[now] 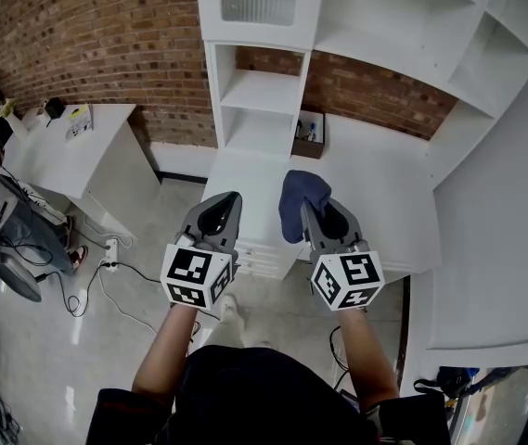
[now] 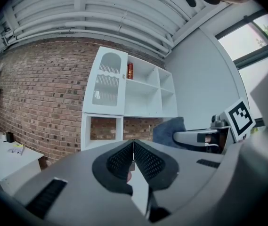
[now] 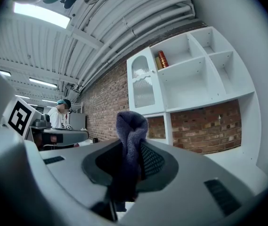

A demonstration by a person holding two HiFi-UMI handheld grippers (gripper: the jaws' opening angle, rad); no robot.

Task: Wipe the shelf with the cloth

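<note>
From the head view we look down on two claws side by side at the near edge of a white counter [image 1: 384, 188]. The left claw [image 1: 224, 201] carries nothing, and the right claw [image 1: 312, 213] has the single dark blue cloth [image 1: 299, 196] bunched at its tip, above the counter and near the white shelf [image 1: 262, 91] against the brick wall. Only this view shows the small brown box [image 1: 310, 134] beside the shelf's lower bay, a second counter [image 1: 69, 146] far left, and cables [image 1: 106, 272] on the floor. The left gripper view shows its jaws pressed together at the tips with nothing between them. The cloth and the right claw stand off to the right, covering the shelf's lower right corner, and a reddish item [image 2: 130, 71] stands in an upper bay (too small for us to name). The right gripper view shows its jaws pinching the cloth, whose fold rises between them and hides part of the shelf's lower bay. A person [image 3: 60, 114] stands far behind on the left. We count two claws, one cloth and one shelf.
</note>
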